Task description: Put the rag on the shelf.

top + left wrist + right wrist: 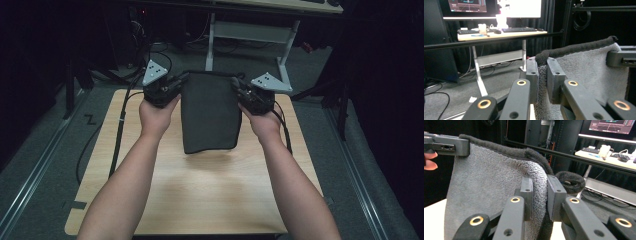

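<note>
Each hand-held gripper, left [176,86] and right [239,91], pinches a top corner of the grey towel [209,114], hanging above the table [210,200]

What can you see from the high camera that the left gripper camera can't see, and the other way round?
High view: the person's forearms, the wooden table, and the towel hanging full length between the left tool and the right tool. Left gripper view: a desk with keyboards and lit monitors, plus the towel's fluffy grey weave. Both: the towel pinched at its top corners.
</note>
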